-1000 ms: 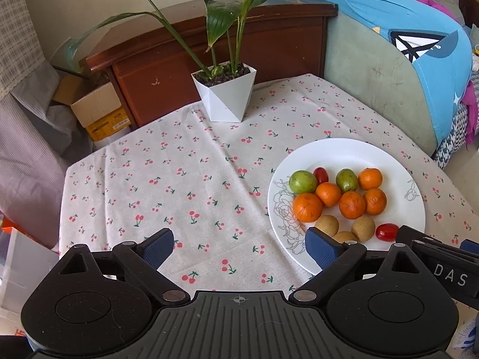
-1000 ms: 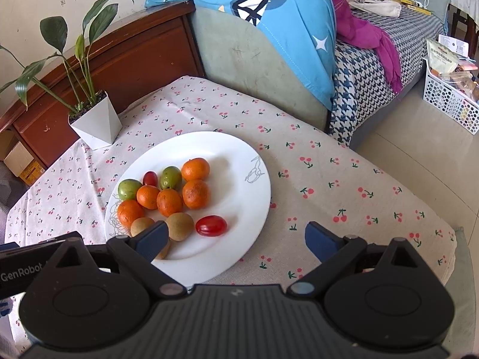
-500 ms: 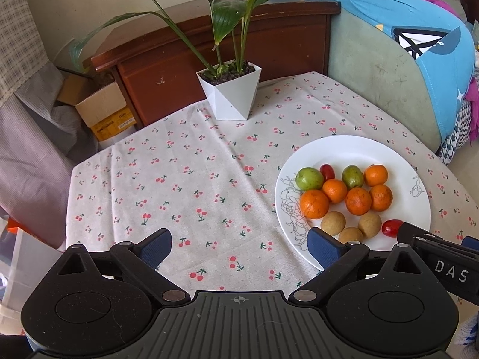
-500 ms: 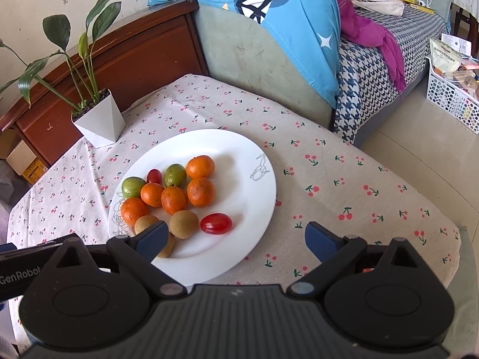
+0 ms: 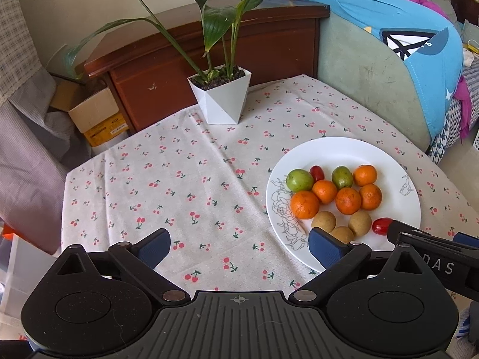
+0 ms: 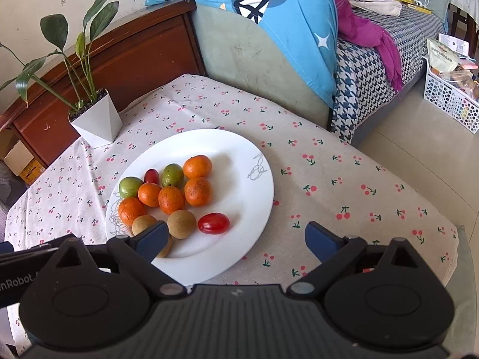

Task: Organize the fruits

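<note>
A white plate (image 5: 344, 149) (image 6: 239, 149) on the cherry-print tablecloth holds several oranges (image 5: 348, 200) (image 6: 197, 191), two green fruits (image 5: 299, 180) (image 6: 130, 186), three brown round fruits (image 5: 324, 220) (image 6: 181, 223) and two red cherry tomatoes (image 5: 382, 225) (image 6: 213, 223). My left gripper (image 5: 239, 243) hovers open over bare cloth left of the plate, its right finger above the plate's near rim. My right gripper (image 6: 235, 237) is open above the plate's near right edge, its left finger covering one brown fruit. Neither holds anything.
A white pot (image 5: 221, 98) (image 6: 97, 125) with a leafy plant stands at the far side of the table. A wooden cabinet (image 5: 209, 39) and a sofa with a blue cushion (image 6: 269, 24) lie behind. A white basket (image 6: 449, 98) sits on the floor at right.
Both views have drifted slightly back and up, so the plate and plant sit a little farther away. Both grippers stay open and the fruits have not moved.
</note>
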